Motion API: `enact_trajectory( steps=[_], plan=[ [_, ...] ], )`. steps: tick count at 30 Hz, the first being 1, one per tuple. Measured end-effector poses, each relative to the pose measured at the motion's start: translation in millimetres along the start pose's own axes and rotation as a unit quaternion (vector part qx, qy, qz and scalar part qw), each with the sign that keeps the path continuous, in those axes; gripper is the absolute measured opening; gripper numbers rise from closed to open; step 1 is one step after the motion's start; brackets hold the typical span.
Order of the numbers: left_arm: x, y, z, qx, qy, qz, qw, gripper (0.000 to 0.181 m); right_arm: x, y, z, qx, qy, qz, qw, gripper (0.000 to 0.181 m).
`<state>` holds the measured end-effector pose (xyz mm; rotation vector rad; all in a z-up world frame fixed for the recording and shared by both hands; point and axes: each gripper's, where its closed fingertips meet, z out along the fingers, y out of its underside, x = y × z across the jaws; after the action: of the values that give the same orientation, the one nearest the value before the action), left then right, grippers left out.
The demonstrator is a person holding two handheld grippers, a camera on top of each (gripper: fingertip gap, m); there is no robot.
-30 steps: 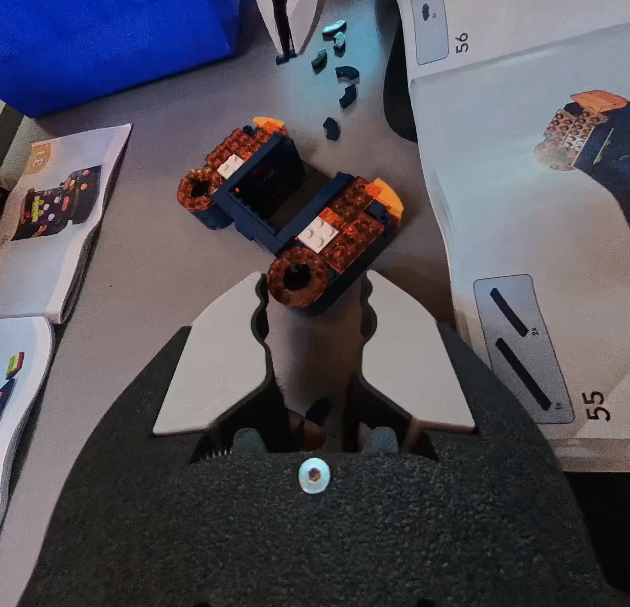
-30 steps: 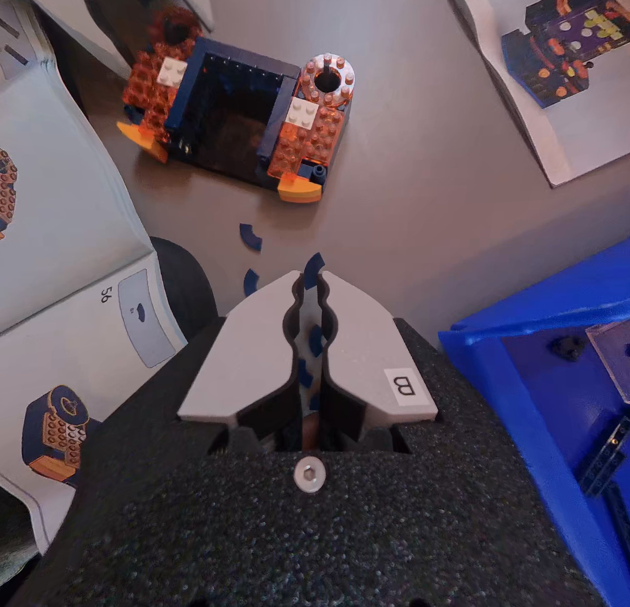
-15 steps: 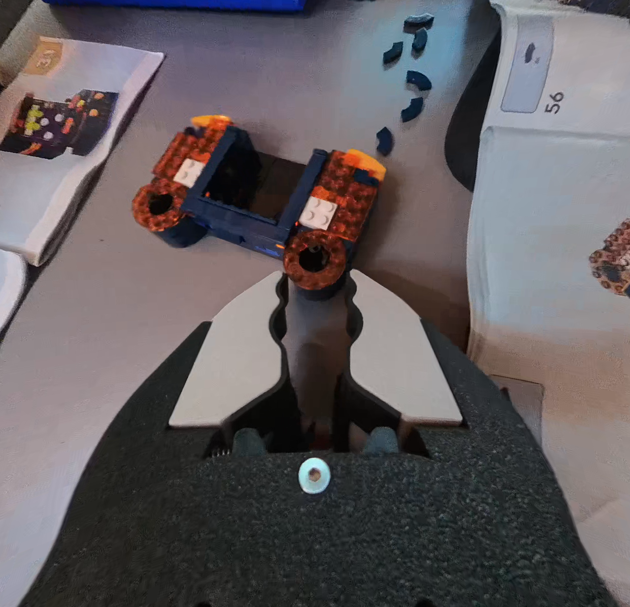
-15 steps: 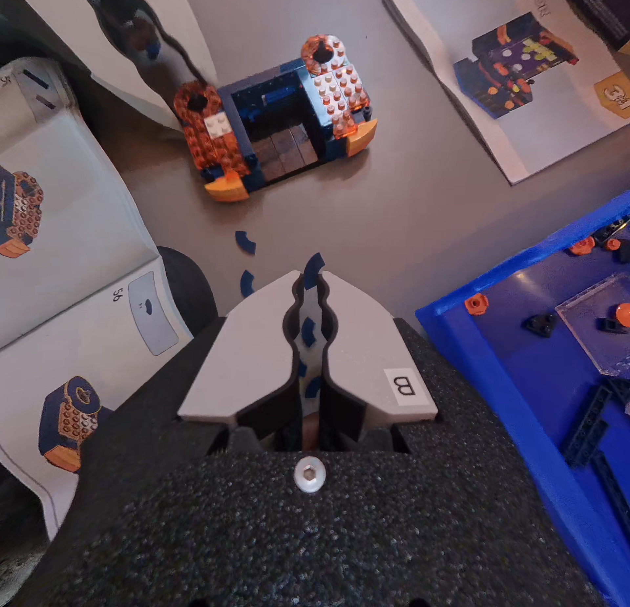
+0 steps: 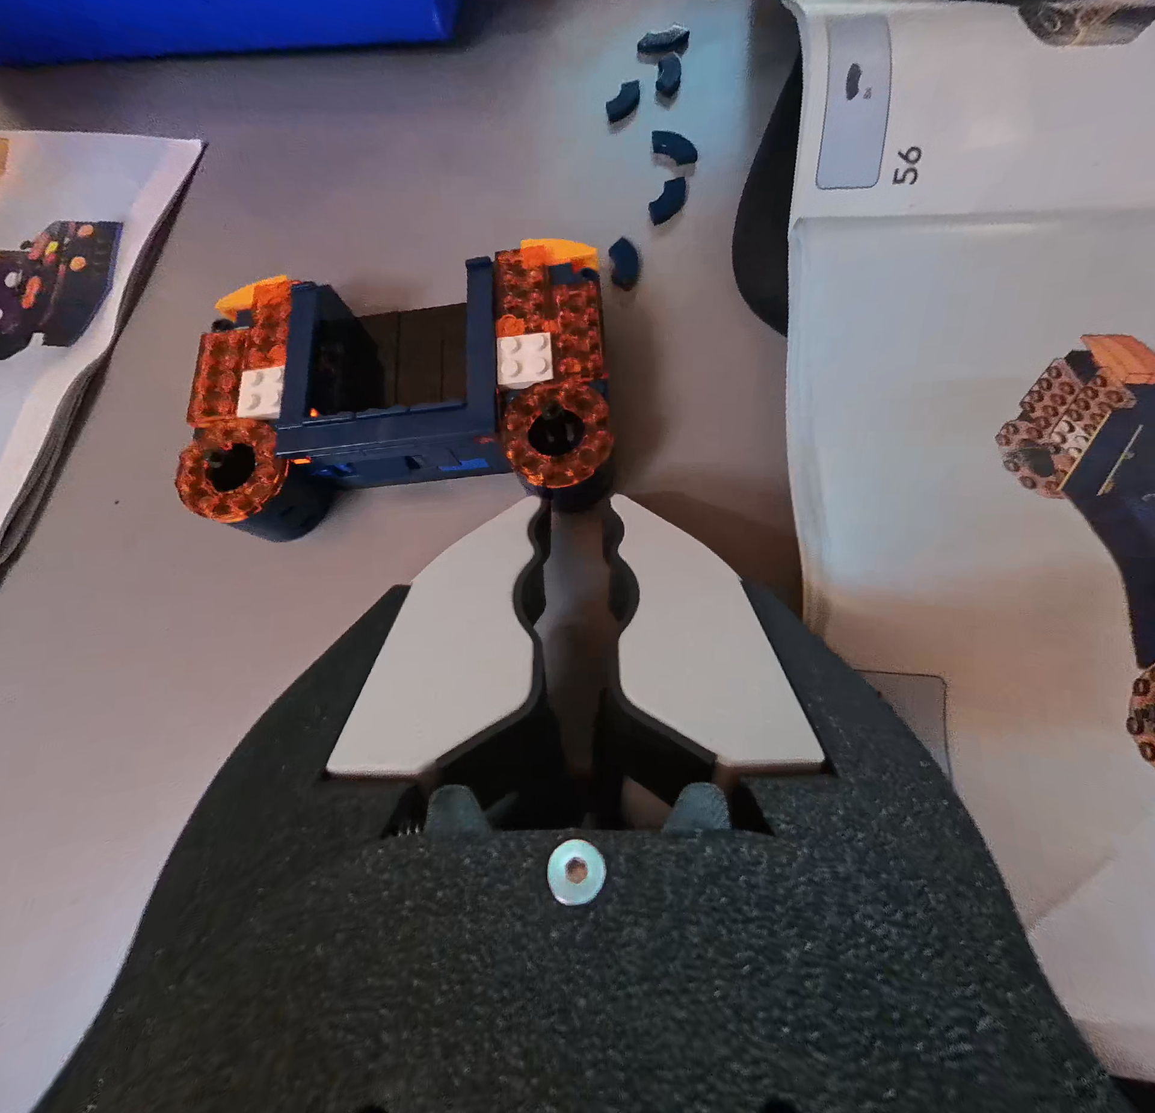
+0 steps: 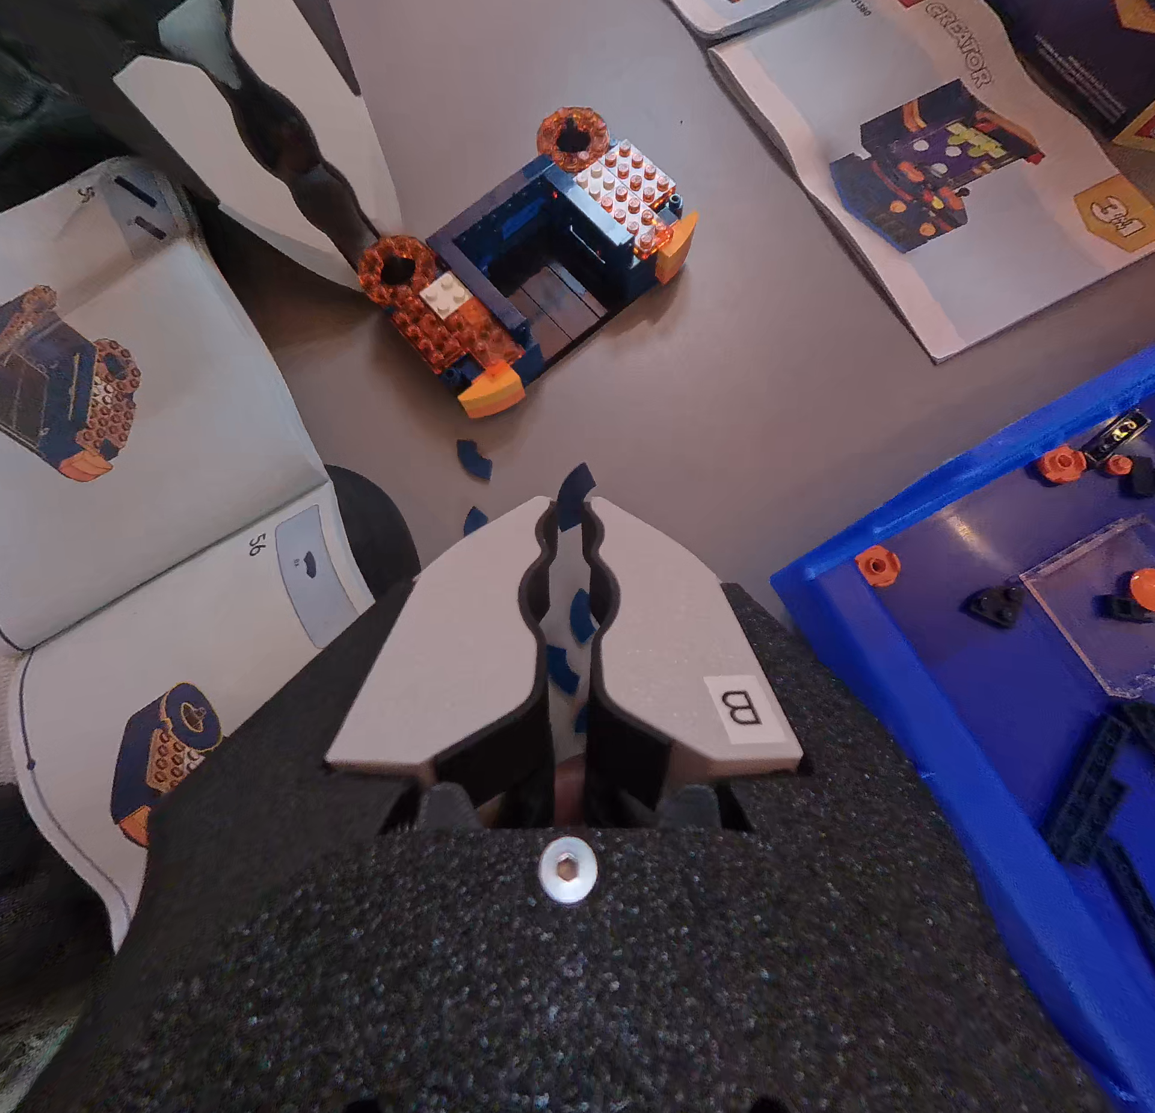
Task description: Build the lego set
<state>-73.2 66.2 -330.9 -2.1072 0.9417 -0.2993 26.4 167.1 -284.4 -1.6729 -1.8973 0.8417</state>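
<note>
The dark blue and orange lego build stands on the grey table; it also shows in the right wrist view. My left gripper is shut on the build's round corner post, under an orange ring. It also shows in the right wrist view, at the build's far left corner. My right gripper is shut on a small dark blue curved tile and holds it above the table, short of the build. Several more curved tiles lie loose beside the build.
An open instruction booklet lies right of the build, on the left in the right wrist view. A closed booklet lies on the other side. A blue parts bin with loose pieces stands near my right gripper. Some 15 centimeters of space lies between my two pairs of fingers.
My left gripper has closed on the build's round corner and the build has turned on the table. My right gripper has drawn back from the build, still holding the tile.
</note>
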Motion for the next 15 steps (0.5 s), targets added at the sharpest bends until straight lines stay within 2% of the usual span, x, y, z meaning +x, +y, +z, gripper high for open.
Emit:
enact_trajectory(
  steps=[15],
  plan=[
    [8,-14,-3,0.047,0.022,0.016,0.999,0.018,-13,-10,1,0.012,-0.024,-0.021,0.999,0.006]
  ],
)
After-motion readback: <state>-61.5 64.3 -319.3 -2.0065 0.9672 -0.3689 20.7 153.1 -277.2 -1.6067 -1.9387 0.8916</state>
